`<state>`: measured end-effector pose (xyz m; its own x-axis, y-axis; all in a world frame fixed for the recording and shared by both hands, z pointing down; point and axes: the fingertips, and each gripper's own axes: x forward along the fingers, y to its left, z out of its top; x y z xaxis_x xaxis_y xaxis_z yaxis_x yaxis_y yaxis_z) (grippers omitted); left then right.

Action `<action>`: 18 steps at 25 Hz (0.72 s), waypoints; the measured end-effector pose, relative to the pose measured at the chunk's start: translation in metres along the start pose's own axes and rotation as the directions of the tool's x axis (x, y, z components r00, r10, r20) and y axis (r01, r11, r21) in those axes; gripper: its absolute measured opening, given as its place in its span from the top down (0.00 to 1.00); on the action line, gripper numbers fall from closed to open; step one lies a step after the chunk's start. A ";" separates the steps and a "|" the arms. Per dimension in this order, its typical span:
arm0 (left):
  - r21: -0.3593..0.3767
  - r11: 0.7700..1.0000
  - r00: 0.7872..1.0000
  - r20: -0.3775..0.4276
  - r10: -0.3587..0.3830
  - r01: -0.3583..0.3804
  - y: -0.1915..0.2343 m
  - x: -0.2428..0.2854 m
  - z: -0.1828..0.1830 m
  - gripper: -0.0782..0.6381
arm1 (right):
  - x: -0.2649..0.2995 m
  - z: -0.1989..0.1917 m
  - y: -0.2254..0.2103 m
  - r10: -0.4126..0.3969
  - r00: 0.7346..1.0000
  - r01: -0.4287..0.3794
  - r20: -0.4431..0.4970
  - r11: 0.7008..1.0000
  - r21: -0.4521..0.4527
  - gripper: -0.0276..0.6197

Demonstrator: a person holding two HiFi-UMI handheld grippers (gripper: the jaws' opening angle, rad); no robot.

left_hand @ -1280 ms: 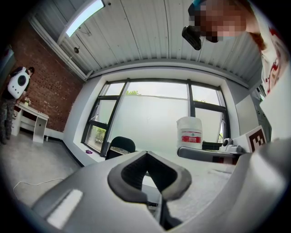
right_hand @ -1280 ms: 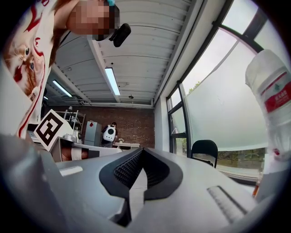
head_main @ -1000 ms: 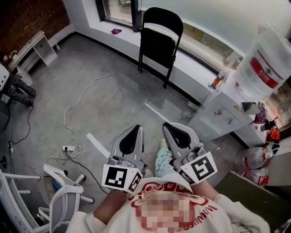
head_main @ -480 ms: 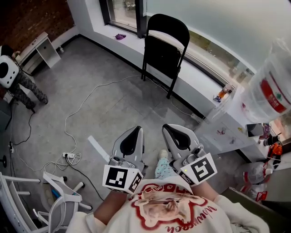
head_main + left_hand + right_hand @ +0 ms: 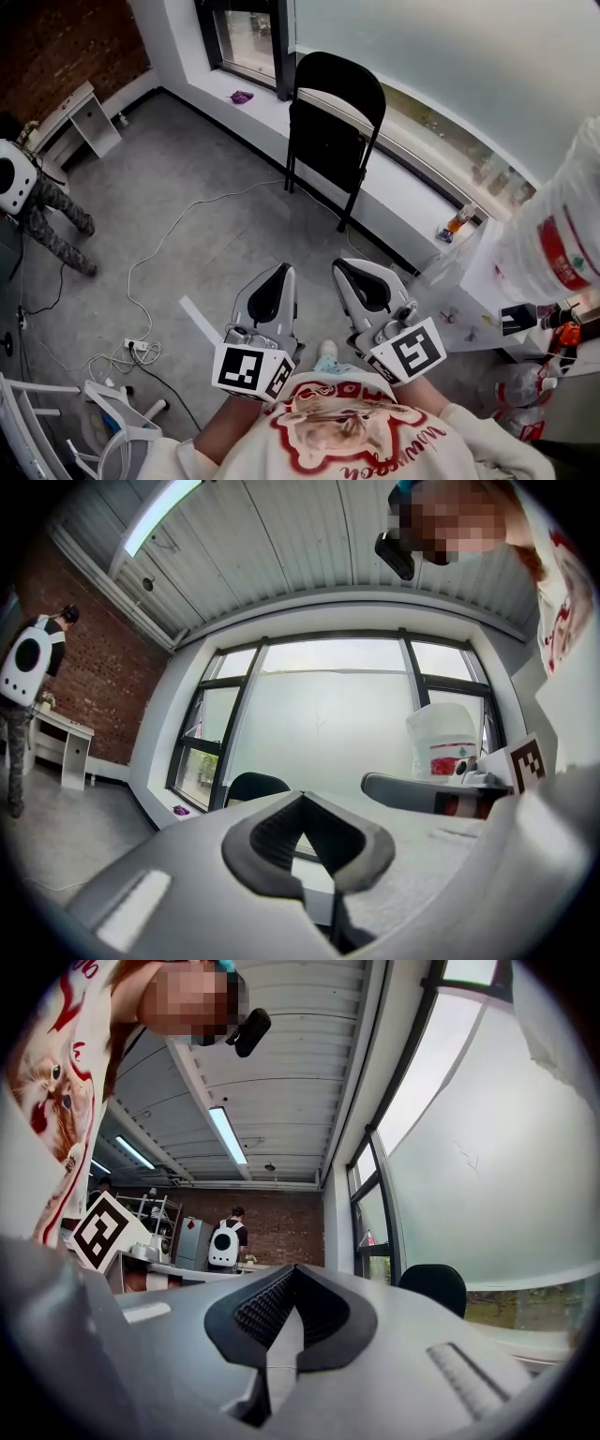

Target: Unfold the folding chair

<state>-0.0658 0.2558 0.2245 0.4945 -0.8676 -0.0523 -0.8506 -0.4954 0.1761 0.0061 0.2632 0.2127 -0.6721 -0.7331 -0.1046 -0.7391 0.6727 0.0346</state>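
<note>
The black folding chair (image 5: 333, 131) stands folded flat and upright, leaning against the white window ledge (image 5: 412, 192) at the top centre of the head view. Its rounded back also shows in the left gripper view (image 5: 255, 786) and the right gripper view (image 5: 433, 1289). My left gripper (image 5: 278, 272) and right gripper (image 5: 349, 270) are held side by side close to my body, well short of the chair. Both are shut with nothing between the jaws, as the left gripper (image 5: 302, 803) and right gripper (image 5: 294, 1277) show in their own views.
A white cable (image 5: 164, 239) runs across the grey floor to a power strip (image 5: 137, 345). A white office chair (image 5: 112, 422) stands at lower left, a large water jug (image 5: 553, 244) at right, a white desk (image 5: 82, 111) at far left. A person with a white backpack (image 5: 21, 183) walks nearby.
The head view has shifted: the chair sits lower in the frame and looks closer. The person with the backpack has moved further into view at left. Both grippers hold their pose, shut.
</note>
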 end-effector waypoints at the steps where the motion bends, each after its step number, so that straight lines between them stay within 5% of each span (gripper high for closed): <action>1: 0.001 1.000 1.000 -0.003 -0.002 0.002 -0.001 0.008 -0.001 0.89 | 0.002 -0.001 -0.009 -0.001 1.000 0.001 -0.001 1.000 0.005 0.92; 18: 0.040 0.999 0.998 -0.052 0.031 -0.029 -0.014 0.084 -0.023 0.89 | 0.014 -0.026 -0.092 0.031 0.999 -0.028 -0.037 0.997 0.070 0.92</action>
<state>-0.0079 0.1908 0.2399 0.4763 -0.8793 0.0041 -0.8712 -0.4713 0.1377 0.0639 0.1885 0.2342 -0.6959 -0.7150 -0.0670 -0.7147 0.6986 -0.0322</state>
